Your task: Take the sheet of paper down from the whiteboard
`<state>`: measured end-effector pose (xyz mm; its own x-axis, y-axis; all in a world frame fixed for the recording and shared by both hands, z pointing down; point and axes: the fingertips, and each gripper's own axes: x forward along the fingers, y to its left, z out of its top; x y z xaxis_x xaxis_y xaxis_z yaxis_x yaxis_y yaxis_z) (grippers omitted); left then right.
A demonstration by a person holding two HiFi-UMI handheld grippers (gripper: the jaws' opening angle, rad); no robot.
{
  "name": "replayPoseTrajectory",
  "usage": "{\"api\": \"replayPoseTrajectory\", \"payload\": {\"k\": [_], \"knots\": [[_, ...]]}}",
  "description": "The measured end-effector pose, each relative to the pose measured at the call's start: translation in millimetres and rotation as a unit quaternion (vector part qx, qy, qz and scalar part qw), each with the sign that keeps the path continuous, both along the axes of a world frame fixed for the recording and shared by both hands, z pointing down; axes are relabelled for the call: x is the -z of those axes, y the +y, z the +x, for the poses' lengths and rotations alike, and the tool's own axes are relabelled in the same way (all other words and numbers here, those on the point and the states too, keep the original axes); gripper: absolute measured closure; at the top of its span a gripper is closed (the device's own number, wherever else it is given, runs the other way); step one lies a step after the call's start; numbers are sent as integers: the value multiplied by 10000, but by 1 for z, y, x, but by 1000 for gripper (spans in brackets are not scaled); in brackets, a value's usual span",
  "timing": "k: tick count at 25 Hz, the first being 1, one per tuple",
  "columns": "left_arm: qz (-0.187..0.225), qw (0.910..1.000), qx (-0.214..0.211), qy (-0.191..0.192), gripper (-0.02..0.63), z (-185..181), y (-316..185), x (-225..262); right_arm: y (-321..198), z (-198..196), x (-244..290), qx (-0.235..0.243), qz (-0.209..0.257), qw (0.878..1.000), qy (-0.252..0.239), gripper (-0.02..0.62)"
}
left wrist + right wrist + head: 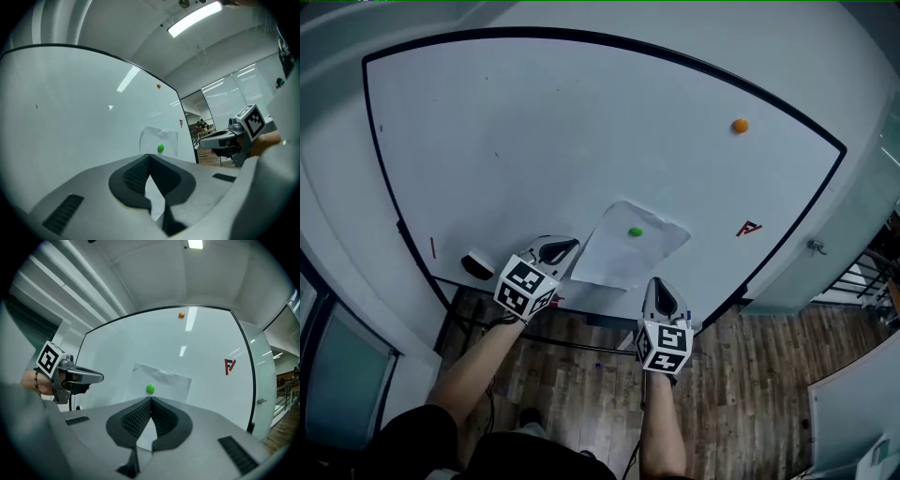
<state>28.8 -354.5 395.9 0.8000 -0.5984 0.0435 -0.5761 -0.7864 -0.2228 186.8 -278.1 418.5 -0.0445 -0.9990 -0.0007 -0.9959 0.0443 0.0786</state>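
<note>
- Sheet of paper [619, 261] pinned to the whiteboard [581, 131] by a green magnet [635, 232].
- Left gripper [567, 247], at the sheet's 9 o'clock: jaws together, empty.
- Right gripper [661, 284], at its 5 o'clock: jaws together, empty.

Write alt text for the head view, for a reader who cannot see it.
A creased sheet of paper hangs on a whiteboard under a green magnet. Two hand-held grippers, jaws shut, point toward it: the left gripper by its left edge, the right gripper below its bottom edge.

Office: wall-mounted whiteboard [534, 141], ceiling strip light [193, 19], wood floor [750, 375].
</note>
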Motion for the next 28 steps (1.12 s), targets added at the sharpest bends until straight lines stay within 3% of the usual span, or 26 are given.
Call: {"api": "replayPoseTrajectory", "payload": {"k": [8, 14, 19, 22, 28], "knots": [[62, 9983, -574, 35, 586, 16, -35, 8, -28, -2, -3, -430, -40, 9991, 47, 572], [245, 9963, -816, 76, 585, 36, -41, 28, -43, 1, 3, -435, -14, 9990, 63, 572], [417, 9954, -863, 48, 583, 59, -41, 44, -52, 12, 6, -325, 12, 9995, 52, 572], [445, 9950, -897, -16, 495, 71, -41, 48, -57, 18, 6, -270, 19, 9996, 30, 572], [512, 9959, -716, -191, 495, 85, -53, 53, -67, 22, 10, -90, 114, 9999, -44, 572]]}}
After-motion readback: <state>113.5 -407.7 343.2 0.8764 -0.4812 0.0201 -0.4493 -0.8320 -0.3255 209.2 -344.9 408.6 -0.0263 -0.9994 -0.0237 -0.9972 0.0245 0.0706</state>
